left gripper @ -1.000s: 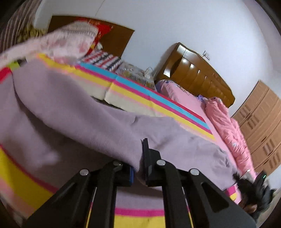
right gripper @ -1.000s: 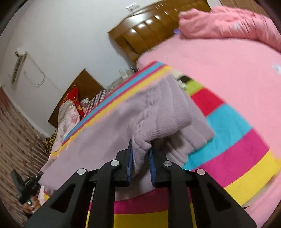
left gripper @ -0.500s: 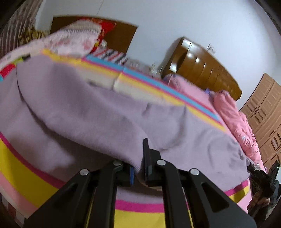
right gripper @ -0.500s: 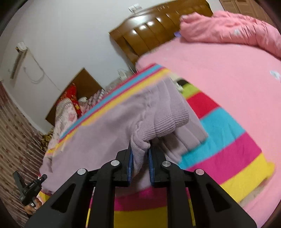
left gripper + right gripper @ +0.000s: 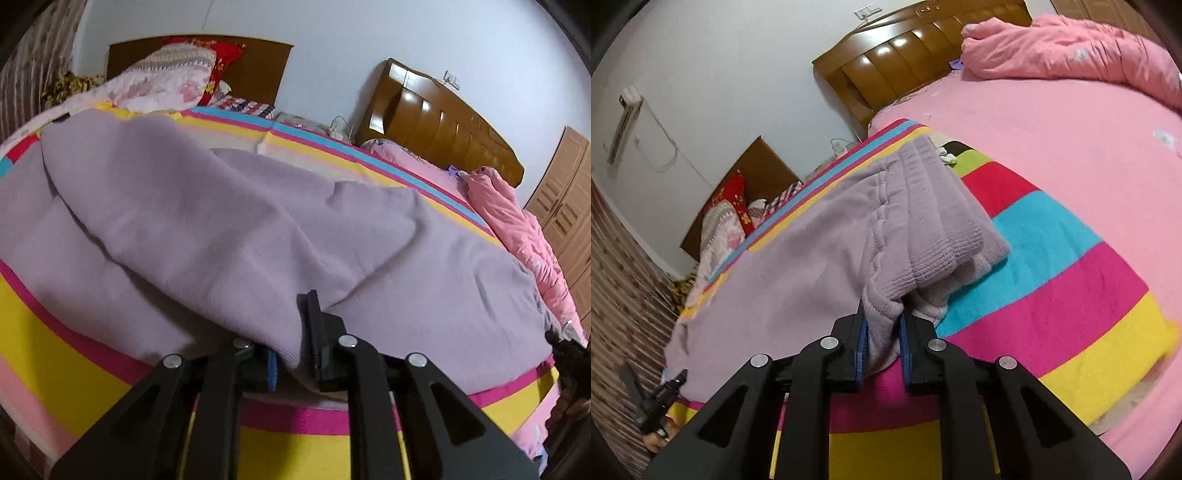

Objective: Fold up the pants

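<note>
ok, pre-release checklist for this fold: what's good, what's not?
1. Top layer of the lilac pants laid over the lower layer: ok.
2. Left tool jaws opening, fabric edge still between them: not ok, not clear yet.
3. Right tool pinching the ribbed waistband: ok, and closing.
4. Pants fully on the striped blanket: ok.
5. Top layer smooth: not ok, creases near the middle.
6. Edges of the two layers aligned: cannot tell.
</note>
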`<state>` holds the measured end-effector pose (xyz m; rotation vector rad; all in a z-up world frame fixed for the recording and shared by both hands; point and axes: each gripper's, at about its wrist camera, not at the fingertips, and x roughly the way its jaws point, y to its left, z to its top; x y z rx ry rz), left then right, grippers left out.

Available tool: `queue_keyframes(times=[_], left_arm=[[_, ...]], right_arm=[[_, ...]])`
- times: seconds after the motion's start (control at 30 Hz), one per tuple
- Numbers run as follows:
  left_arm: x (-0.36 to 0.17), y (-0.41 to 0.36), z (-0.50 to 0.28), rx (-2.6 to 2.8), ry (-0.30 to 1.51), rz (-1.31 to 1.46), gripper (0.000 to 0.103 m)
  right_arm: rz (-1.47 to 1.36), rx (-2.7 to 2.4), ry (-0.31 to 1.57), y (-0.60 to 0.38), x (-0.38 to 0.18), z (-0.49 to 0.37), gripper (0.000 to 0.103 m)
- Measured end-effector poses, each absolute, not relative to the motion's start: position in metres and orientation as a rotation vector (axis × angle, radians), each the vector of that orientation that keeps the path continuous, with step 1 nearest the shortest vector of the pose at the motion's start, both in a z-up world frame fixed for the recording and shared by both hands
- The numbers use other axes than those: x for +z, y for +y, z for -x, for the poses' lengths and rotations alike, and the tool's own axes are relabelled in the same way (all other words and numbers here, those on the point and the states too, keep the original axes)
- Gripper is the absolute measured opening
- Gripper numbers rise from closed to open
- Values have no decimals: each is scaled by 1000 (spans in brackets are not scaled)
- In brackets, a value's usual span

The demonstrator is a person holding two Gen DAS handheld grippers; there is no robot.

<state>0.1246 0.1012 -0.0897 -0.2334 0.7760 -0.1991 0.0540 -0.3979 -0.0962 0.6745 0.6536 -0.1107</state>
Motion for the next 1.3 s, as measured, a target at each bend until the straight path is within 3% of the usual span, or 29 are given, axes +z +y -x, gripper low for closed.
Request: queue_keyframes(times=[0.03,0.07,0.1,0.13,0.17,0.2,0.23,0.33,0.47,0.67,0.73,0.8,0.9,1.0,1.07,1.13,1.3], left_arm=[[-90,102,-126,-207,777,247,18],[-89,102,-123,-208,779,249,28],[-86,102,-121,-195,777,242,54],[-80,105,-120,-171,768,237,71],[-71,110,-112,-124,731,231,89],[-60,114,-101,-74,660,226,91],[-50,115,-93,-53,610,211,92],[-26,104,-81,-70,515,156,99],[-20,69,-90,-195,523,119,101],[-55,10,-124,-294,680,-12,101],[-71,6,-137,-281,754,-43,101],[-85,14,-145,-268,838,-19,100],[-77,34,-144,-282,817,76,101],[-70,43,-141,-305,802,100,101],[-68,47,-140,-312,799,110,101],[-68,53,-141,-317,800,127,101],[-58,129,-142,-207,770,266,101]], right_arm=[[-678,-109,653,-397,-95,-53,12],[-686,-99,655,-397,-95,-52,16],[-686,-101,661,-397,-92,-50,18],[-683,-105,662,-394,-89,-47,22],[-674,-123,654,-393,-82,-41,35],[-656,-164,643,-389,-76,-34,46],[-617,-233,614,-386,-67,-25,61],[-543,-238,540,-383,-45,-17,61],[-473,-186,482,-370,-26,-35,61],[-422,-147,710,-352,-65,-84,64],[-384,-133,676,-351,-72,-78,63],[-357,-135,693,-348,-69,-76,63],[-374,-179,703,-344,-50,-74,64],[-299,-128,661,-323,-35,-83,70],[-272,-126,757,-314,-52,-102,77],[-295,-144,843,-316,-74,-112,77],[-233,-230,843,-303,-58,-117,74]])
